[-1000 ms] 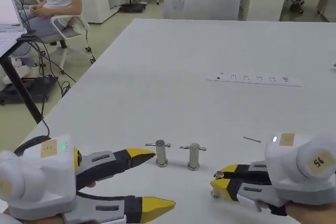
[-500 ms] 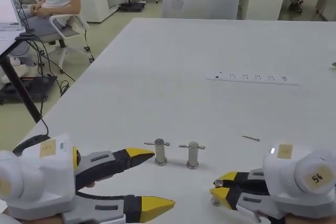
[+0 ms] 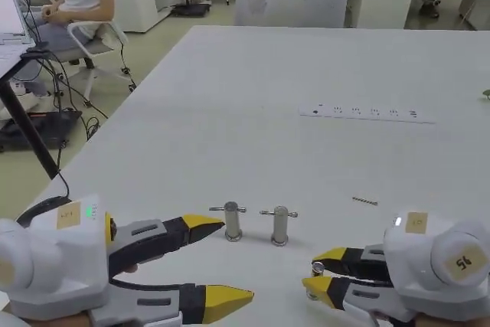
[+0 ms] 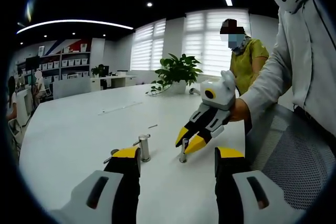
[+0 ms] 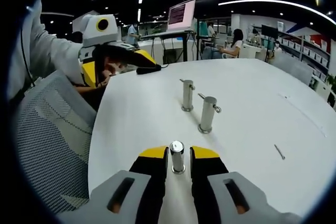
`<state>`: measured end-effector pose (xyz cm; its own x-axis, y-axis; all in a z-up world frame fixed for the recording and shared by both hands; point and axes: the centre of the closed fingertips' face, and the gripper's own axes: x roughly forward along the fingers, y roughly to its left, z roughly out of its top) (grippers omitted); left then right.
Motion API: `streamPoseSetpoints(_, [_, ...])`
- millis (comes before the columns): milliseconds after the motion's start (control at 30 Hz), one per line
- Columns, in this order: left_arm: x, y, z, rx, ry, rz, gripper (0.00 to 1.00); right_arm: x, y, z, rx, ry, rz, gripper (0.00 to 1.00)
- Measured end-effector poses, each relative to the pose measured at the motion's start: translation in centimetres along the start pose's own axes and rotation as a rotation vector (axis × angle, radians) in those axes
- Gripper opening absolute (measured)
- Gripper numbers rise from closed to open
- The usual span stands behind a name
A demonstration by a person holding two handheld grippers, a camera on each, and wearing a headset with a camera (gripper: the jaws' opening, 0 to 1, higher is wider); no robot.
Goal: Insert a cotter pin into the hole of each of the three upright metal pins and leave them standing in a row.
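The first pin [image 3: 232,223] stands left of the second pin [image 3: 280,226] on the table [image 3: 253,97]. The third pin [image 5: 177,157], nearer and rightward, sits between my right gripper's [image 3: 321,272] jaws.

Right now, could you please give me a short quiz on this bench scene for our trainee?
1. True or false: the left gripper is shut on a pin.
2. What sits between the right gripper fingers? A) a cotter B) a pin C) nothing
3. Fill in: ___ free-standing pins carry a cotter.
Key: 1 false, its fingers are apart. 2 B, the held pin. 3 two, the left pin and middle pin; a spare cotter lies on the table.
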<state>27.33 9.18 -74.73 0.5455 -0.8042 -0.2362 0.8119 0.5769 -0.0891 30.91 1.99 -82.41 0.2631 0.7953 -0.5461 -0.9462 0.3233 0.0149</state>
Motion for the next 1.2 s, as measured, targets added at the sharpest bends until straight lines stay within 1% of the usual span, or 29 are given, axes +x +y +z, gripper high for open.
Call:
streamPoseSetpoints(67, [0.0,0.0,0.0,-0.001,-0.001,0.001,0.56,0.0,0.0,0.0,0.016,-0.003,0.011,0.19])
streamPoseSetpoints(167, [0.0,0.0,0.0,0.000,-0.001,0.000,0.56,-0.2,0.0,0.1,0.021,-0.009,0.015,0.20])
streamPoseSetpoints(433, [0.1,0.1,0.1,-0.001,-0.004,0.000,0.56,-0.9,0.2,-0.1,0.032,-0.004,0.029,0.23])
streamPoseSetpoints(767, [0.4,-0.1,-0.1,-0.001,-0.002,-0.006,0.56,-2.0,-0.2,-1.0,0.041,0.007,0.036,0.23])
streamPoseSetpoints(933, [0.4,-0.2,-0.2,-0.001,0.002,-0.012,0.56,-2.7,-0.9,-1.8,0.043,0.028,0.036,0.25])
streamPoseSetpoints(1100, [0.3,-0.1,-0.4,-0.003,0.006,-0.011,0.57,-3.3,-2.1,-2.3,0.061,0.046,0.024,0.33])
streamPoseSetpoints(1200, [0.2,0.0,-0.4,-0.002,0.009,-0.010,0.57,-3.7,-3.1,-2.8,0.067,0.063,0.013,0.35])
